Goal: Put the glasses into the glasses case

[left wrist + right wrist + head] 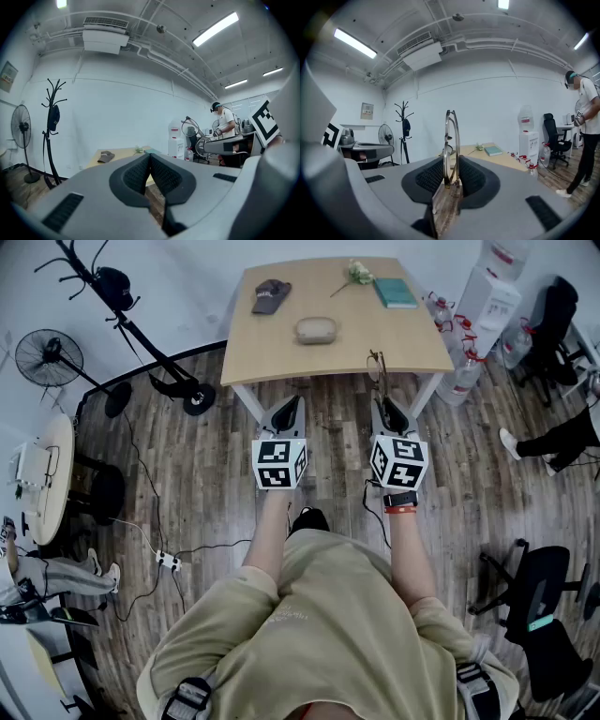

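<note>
Head view: person stands facing a light wooden counter [281, 357], one gripper in each hand, both held level and side by side over the wood-plank floor [206, 474], just short of the counter's near edge. Right gripper [390, 411]: jaws partly closed, pads pressing on the glasses [378, 371] from both sides. In the right gripper view the frame stands upright and edge-on between the pads, its metal rim rising well above the jaw tips; the glasses look folded. In the head view their far end reaches about the counter's near edge. Left gripper [288, 410]: the left gripper view shows its two ribbed pads meeting at the tips with nothing between them, so it is closed and empty. Glasses case [316, 330]: beige, rounded, lying about mid-counter, ahead of and between the two grippers, well apart from the glasses; cannot tell whether its lid is open. Also on the counter: dark cap [270, 296] at far left, green book [395, 292] at far right, small sprig of flowers [356, 274] beside the book. Off the counter: water dispenser [489, 298] to the right, standing fan [47, 358] to the left.
</note>
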Motion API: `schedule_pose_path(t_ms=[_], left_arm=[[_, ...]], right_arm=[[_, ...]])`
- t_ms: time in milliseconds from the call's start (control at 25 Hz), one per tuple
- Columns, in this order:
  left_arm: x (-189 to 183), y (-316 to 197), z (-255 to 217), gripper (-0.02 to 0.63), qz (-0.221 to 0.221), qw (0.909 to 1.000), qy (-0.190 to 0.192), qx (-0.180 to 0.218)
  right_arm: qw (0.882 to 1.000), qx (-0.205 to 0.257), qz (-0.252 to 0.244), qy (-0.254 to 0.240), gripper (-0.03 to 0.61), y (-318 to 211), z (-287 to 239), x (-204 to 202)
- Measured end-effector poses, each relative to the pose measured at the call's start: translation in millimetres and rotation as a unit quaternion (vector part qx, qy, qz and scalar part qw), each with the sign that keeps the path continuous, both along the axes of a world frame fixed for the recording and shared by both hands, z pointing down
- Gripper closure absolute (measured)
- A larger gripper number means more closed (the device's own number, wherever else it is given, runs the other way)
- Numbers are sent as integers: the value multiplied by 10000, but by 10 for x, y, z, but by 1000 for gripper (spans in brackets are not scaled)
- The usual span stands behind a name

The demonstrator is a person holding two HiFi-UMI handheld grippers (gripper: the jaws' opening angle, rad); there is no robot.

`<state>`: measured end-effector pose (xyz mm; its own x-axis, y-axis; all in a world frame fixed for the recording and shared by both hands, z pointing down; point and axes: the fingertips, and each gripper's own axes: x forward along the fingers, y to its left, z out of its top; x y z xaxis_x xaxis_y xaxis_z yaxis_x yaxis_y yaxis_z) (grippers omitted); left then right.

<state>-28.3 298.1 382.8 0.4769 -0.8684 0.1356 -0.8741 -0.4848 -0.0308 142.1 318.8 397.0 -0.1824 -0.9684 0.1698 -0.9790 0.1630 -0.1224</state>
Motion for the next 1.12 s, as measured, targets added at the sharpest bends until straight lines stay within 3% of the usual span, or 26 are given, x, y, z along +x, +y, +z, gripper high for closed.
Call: schedule_pose_path(t_ms=[200,560,1120], left_arm=[[121,9,39,591,-36,10000,12,32],[70,-441,201,591,-31,10000,48,-53],[-109,-2392,341,591,-181,9994,220,-172]], right_arm=[[10000,42,65,-56,473,-36,49,150],[9998,-152,-57,-141,471,-503,281,-8],[9985,-440,-312,62,468,-2353,493,-326]])
